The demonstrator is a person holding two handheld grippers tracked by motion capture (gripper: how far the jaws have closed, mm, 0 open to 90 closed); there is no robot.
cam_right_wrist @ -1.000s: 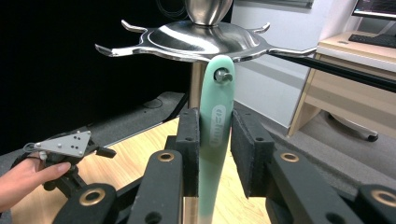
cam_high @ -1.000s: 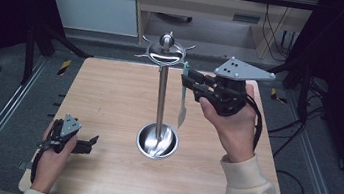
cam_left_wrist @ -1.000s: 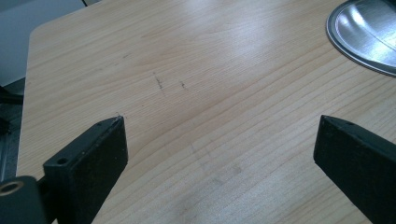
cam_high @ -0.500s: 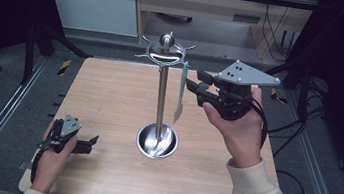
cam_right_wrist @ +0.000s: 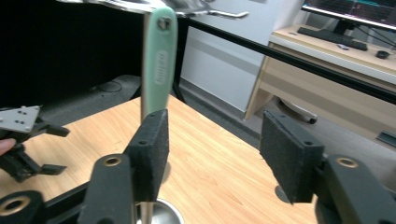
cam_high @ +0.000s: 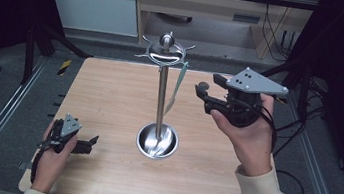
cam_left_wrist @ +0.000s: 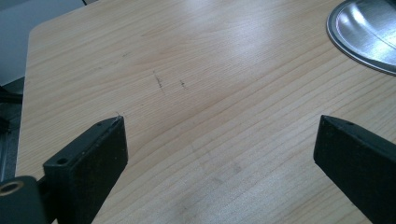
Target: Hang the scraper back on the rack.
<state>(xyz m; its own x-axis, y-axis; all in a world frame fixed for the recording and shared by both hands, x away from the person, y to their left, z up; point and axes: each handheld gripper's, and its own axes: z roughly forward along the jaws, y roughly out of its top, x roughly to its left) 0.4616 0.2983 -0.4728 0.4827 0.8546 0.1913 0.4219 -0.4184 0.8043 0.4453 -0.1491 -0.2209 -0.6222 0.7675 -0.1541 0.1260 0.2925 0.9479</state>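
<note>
Mint-handled utensil [cam_high: 176, 87] is hung by its handle hole from a hook on the steel stand [cam_high: 160, 98], centre of the high view, just right of the post. It is judged light and stiff, with a smooth plastic handle that could slip; best taken flat across the mid-handle, below the hook.

The working end is hidden behind the near jaw in the right gripper view, so the type (probably a spatula or spoon) cannot be confirmed.

Right claw [cam_high: 207, 89], right of centre in the high view, has just been opening; its jaws are seen apart with nothing between them, the handle [cam_right_wrist: 159, 60] lying beyond the left jaw.

Left claw [cam_high: 89, 142], lower left, is held apart and empty over the surface [cam_high: 110, 94].
</note>
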